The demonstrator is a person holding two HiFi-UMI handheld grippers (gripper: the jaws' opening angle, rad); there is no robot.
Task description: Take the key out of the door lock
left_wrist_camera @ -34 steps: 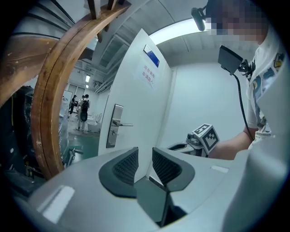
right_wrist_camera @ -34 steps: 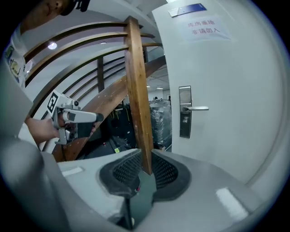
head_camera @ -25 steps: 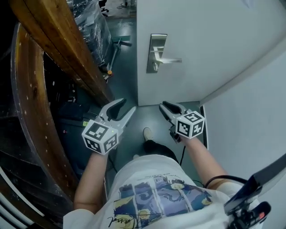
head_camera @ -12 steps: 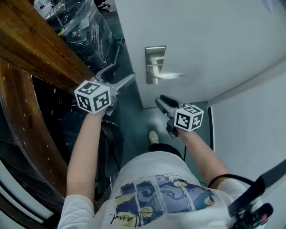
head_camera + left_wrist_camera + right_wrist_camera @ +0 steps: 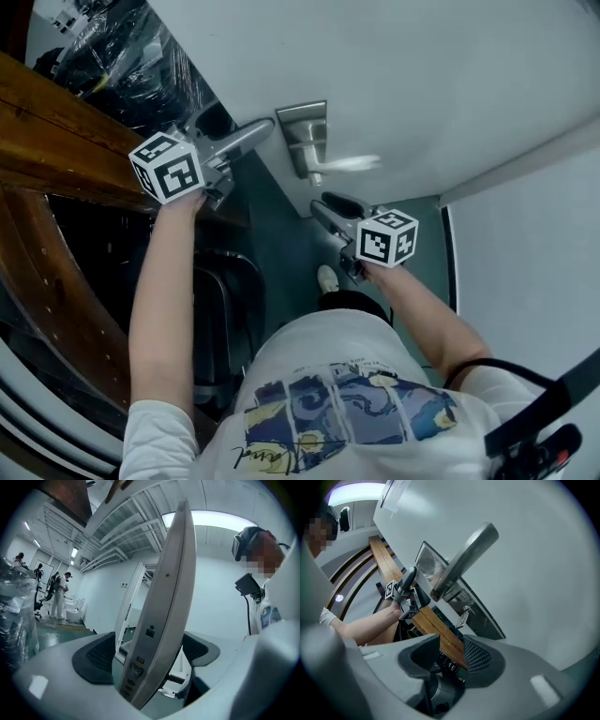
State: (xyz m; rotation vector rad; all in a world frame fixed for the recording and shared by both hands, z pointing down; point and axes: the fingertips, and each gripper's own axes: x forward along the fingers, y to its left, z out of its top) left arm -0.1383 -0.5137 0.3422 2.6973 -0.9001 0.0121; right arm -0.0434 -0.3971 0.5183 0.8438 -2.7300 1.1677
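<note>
The key [image 5: 463,615] sits in the lock plate [image 5: 482,620], at 5 o'clock from the lever handle [image 5: 464,559]. On your left gripper [image 5: 234,129] the jaws are opening wide around the door edge [image 5: 164,597]. On your right gripper [image 5: 328,208] they are opening, empty.

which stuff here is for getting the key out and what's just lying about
Job: key, lock plate, handle, door, left gripper (jaws opening astride the door's edge), right gripper (jaws opening, empty).
Lying about: wooden beam, wrapped goods.
</note>
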